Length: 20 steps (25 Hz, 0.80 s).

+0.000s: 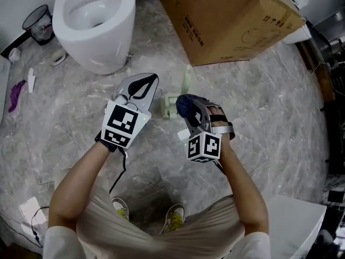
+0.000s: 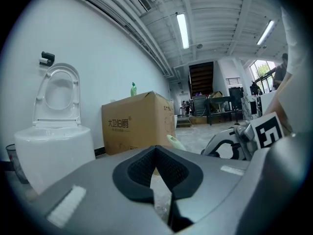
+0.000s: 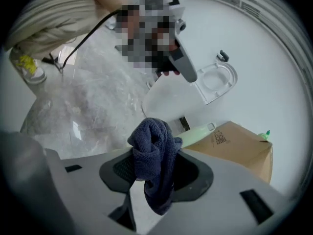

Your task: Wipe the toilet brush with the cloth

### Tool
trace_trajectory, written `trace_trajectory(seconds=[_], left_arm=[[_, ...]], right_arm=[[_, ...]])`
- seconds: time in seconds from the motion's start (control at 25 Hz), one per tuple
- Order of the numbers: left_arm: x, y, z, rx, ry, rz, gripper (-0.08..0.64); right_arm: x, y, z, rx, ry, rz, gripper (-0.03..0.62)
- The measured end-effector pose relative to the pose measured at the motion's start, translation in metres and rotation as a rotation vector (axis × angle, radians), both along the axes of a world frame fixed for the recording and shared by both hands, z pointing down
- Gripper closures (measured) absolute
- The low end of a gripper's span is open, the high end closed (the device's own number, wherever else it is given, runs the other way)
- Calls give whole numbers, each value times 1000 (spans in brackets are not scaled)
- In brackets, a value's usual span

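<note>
A pale green toilet brush (image 1: pixel 187 81) stands in its holder (image 1: pixel 168 106) on the marble floor, just beyond both grippers. My right gripper (image 1: pixel 186 106) is shut on a dark blue cloth (image 1: pixel 184 104), and the cloth sits right beside the holder. In the right gripper view the cloth (image 3: pixel 153 156) bunches up between the jaws of my right gripper (image 3: pixel 154 173), with the brush handle (image 3: pixel 198 132) behind it. My left gripper (image 1: pixel 152 79) is shut and empty, left of the brush. In the left gripper view the handle tip (image 2: pixel 175 142) shows above my left gripper (image 2: pixel 156 152).
A white toilet (image 1: pixel 97 20) with its lid up stands at the far left. A large cardboard box (image 1: pixel 229 18) is at the far right. A small black bin (image 1: pixel 39 24) and a purple rag (image 1: pixel 16 94) lie to the left. My shoes (image 1: pixel 175 216) are below.
</note>
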State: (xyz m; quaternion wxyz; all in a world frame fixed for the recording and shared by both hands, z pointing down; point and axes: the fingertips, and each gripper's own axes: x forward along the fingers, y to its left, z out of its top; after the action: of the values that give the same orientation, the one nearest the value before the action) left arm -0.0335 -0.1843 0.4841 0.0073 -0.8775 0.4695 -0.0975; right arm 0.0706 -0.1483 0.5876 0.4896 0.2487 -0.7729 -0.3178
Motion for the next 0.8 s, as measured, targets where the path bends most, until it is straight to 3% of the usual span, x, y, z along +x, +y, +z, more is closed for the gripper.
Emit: trace_trajectory(seconds=[0.12,0.28,0.36,0.48,0.8], left_arm=[[-5,-7,-6,12,5,-16,561],[-15,-15,-6,6,17,-42,561],[-17,-15,-3,1,4,-43,561],[-20,-16,0,0,-10,-46,561],[-14,-15,1,5,-31,-34,561]], right_arm=[[-34,7,-43,26,-155,-12,420],[-55,2,-109,184,-273,-8,420],[-54,-7,-130,288,-288,2,417],[-53,-18,-139,414,-230,-20,414],[-48,-27,-102,325,-184,-31,413]])
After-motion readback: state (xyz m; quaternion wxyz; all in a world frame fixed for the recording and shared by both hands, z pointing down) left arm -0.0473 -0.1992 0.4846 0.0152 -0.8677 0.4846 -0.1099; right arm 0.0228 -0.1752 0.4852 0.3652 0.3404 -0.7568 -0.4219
